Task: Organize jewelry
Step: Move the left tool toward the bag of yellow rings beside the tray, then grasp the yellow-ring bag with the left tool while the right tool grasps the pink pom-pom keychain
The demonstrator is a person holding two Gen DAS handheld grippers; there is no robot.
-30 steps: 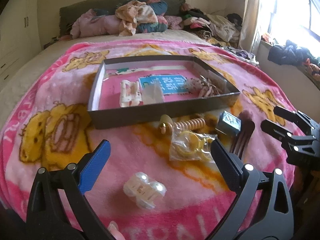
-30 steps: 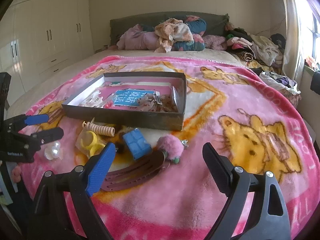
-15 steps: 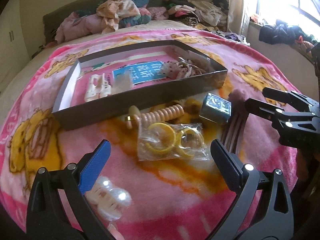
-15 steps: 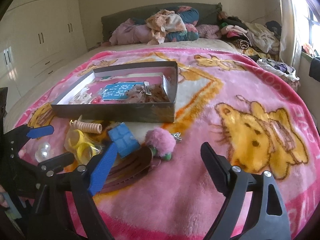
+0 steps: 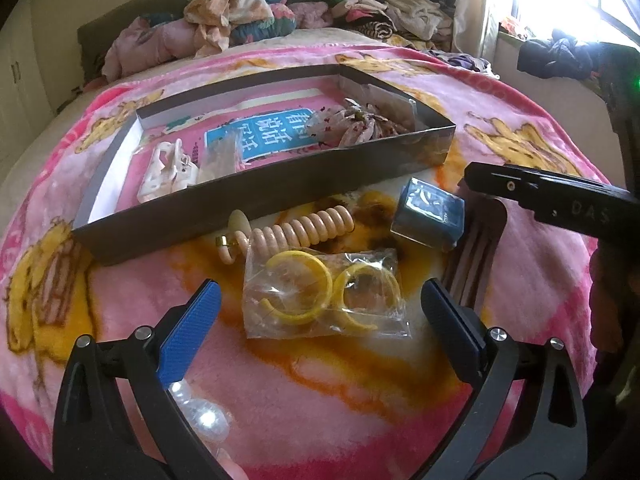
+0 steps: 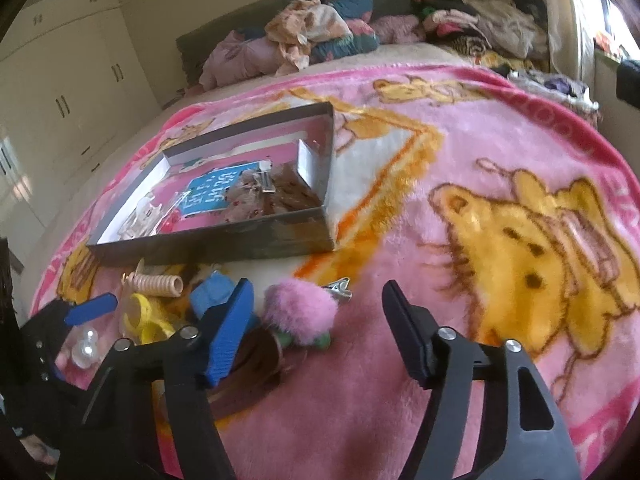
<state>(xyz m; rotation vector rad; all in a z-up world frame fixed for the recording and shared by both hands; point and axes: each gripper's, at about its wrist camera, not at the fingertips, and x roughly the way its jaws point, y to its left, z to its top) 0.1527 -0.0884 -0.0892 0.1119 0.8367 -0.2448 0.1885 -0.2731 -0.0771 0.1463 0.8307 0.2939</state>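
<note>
Hovering low in the frame, the left gripper (image 5: pixel 320 320) gaped wide around a clear bag of yellow rings (image 5: pixel 324 296); the right gripper (image 6: pixel 318 324) was closing, nothing gripped.

A shallow grey box (image 5: pixel 280 184) lies open on the pink blanket (image 5: pixel 132 292), holding a white hair claw (image 5: pixel 166 170); just before it lie a peach spiral hair tie (image 5: pixel 304 230), bagged yellow hoops (image 5: pixel 324 296), a blue box (image 5: pixel 430 216), a pink pompom (image 6: pixel 302 314).

Left tongs (image 5: pixel 320 312) wide, right tongs (image 6: pixel 318 320) closing
</note>
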